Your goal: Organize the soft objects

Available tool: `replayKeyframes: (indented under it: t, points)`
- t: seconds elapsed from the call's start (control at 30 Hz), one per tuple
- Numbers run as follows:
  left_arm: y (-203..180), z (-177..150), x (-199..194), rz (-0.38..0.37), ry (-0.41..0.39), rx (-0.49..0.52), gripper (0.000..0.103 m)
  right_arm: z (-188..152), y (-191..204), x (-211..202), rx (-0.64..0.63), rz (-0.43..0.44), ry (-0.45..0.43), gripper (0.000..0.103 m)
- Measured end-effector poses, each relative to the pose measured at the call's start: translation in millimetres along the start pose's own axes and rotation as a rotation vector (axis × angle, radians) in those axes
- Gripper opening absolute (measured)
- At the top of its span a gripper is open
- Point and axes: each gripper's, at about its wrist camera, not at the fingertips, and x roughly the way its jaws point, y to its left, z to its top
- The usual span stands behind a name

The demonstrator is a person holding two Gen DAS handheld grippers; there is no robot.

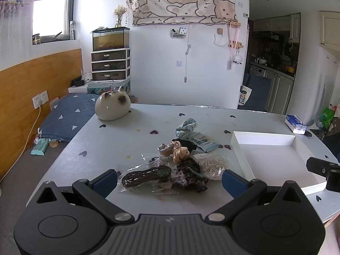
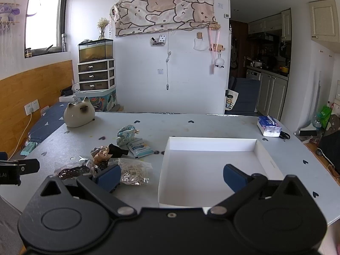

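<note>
From the left wrist, the left gripper (image 1: 170,180) hangs spread wide and holding nothing, just above the near edge of a heap of soft bits (image 1: 180,157) on the table (image 1: 95,140); a white tray (image 1: 274,157) lies right of the heap, a cat figurine (image 1: 112,106) far left. From the right wrist, the right gripper (image 2: 172,176) is likewise released and empty over the tray's (image 2: 212,165) near part, the heap (image 2: 119,159) to its left, a tissue pack (image 2: 268,126) far right

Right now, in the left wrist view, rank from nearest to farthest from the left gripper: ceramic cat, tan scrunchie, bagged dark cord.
1. Bagged dark cord, between the open left gripper's fingers.
2. Tan scrunchie, mid-pile, farther back.
3. Ceramic cat, far left table edge.
</note>
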Motion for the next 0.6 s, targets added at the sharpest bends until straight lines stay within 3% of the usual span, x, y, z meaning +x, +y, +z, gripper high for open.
replayKeyframes:
  t: [0.6]
  points:
    - [-0.1, 0.8, 0.2, -0.001, -0.011, -0.002, 0.103, 0.4, 0.7, -0.9, -0.004, 0.001, -0.004, 0.103]
